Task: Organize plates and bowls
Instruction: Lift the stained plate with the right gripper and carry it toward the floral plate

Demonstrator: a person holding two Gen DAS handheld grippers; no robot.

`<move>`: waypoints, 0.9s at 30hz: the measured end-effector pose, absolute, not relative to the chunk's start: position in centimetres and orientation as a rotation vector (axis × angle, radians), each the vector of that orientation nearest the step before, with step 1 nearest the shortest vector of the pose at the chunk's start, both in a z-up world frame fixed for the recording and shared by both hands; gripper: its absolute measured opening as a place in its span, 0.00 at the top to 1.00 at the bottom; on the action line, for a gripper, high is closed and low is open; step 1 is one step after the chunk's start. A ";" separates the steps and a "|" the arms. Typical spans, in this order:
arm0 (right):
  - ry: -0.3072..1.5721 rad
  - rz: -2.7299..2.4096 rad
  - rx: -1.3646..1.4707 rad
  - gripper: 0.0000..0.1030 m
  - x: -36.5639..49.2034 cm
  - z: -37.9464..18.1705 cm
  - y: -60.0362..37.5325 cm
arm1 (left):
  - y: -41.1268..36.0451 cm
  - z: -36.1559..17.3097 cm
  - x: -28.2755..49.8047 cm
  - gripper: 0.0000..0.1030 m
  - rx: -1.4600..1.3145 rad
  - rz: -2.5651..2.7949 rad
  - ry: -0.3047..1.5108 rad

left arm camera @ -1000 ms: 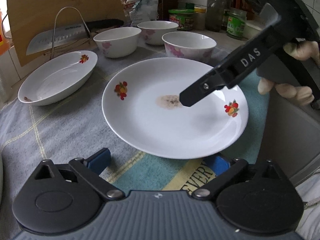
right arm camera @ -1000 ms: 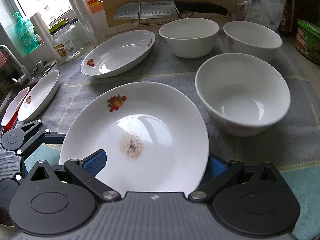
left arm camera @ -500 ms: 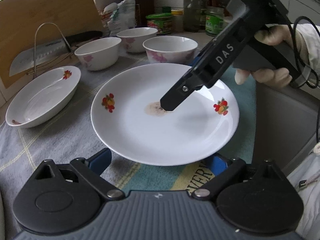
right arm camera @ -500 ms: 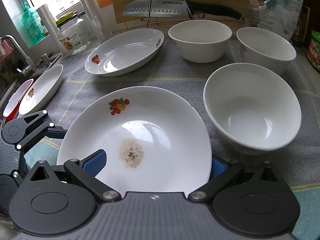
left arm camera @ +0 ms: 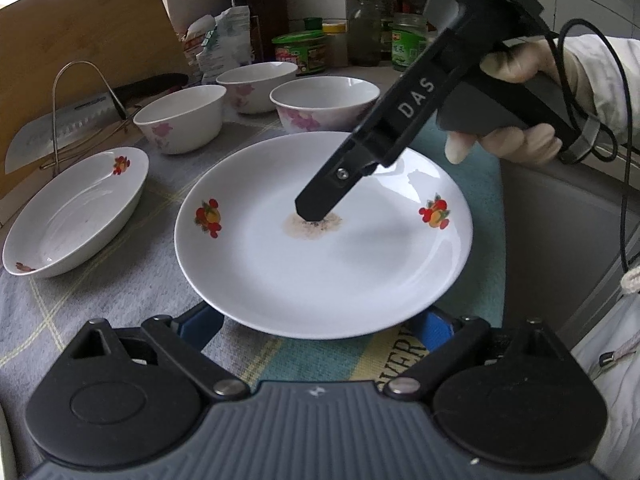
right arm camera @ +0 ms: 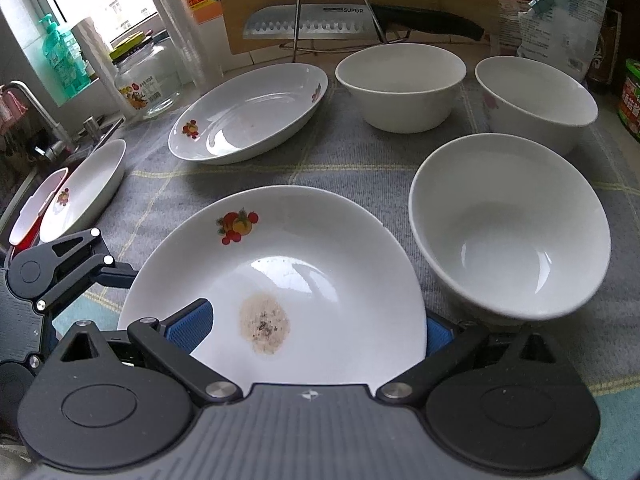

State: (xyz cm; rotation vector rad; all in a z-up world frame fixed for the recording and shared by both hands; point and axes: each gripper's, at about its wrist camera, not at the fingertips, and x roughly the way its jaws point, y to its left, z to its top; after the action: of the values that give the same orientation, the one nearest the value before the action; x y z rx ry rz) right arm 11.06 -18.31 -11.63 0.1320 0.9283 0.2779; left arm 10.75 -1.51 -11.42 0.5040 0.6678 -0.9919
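The white plate (left arm camera: 320, 264) with fruit prints and a brown stain (left arm camera: 312, 226) at its middle sits on the checked cloth (left arm camera: 100, 300), in front of three bowls (right arm camera: 508, 220) and beside an oval dish (left arm camera: 76, 216). The left gripper (left arm camera: 318, 326) has just been closing, its blue pads tucked at the plate's near rim on either side; whether they press on it I cannot tell. The right gripper (right arm camera: 316, 330) stands wide apart, one finger (left arm camera: 320, 204) reaching over the plate to the stain, the other outside the rim.
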 end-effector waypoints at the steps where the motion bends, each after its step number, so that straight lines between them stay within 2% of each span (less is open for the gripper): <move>1: 0.927 0.277 0.140 0.00 11.1 -11.6 -18.3 | -1.5 -11.4 10.7 0.05 0.507 -0.993 0.664; 27: 0.938 0.255 0.188 0.00 11.2 -11.5 -17.8 | -1.1 -11.3 10.8 0.05 0.539 -1.013 0.642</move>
State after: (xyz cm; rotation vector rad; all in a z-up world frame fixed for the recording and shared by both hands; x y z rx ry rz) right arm 11.22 -17.81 -11.48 0.1883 0.9382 0.2555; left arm 10.77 -1.06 -11.29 0.5385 0.6423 -1.0126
